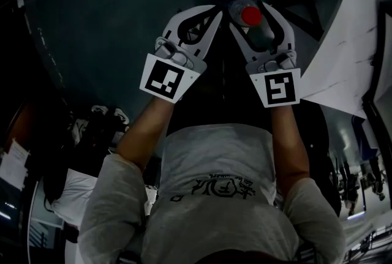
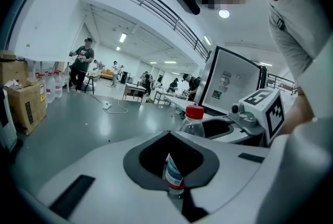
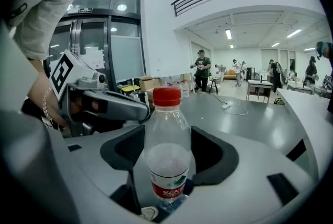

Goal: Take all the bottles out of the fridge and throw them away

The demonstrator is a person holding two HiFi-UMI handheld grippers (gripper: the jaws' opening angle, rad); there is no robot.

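Observation:
A clear plastic bottle [image 3: 166, 166] with a red cap and a red label stands upright between the dark pads of my right gripper [image 3: 166, 134], which is shut on its lower body. In the head view the same bottle [image 1: 260, 33] shows its cap from above inside the right gripper [image 1: 251, 8]. My left gripper [image 1: 211, 10] is held close beside it on the left, jaws together and nothing in them. In the left gripper view the left gripper [image 2: 170, 135] is shut. The bottle [image 2: 194, 120] rises just beyond it, and part of its label shows through the slit.
Below me is a grey polished floor [image 2: 78, 124]. A white panel with stickers [image 2: 234, 85] stands behind the right gripper's marker cube [image 2: 268, 108]. Cardboard boxes [image 2: 21, 103] are far left. People [image 2: 80, 64], tables [image 2: 135, 90] and a floor cable [image 2: 117, 108] are far off.

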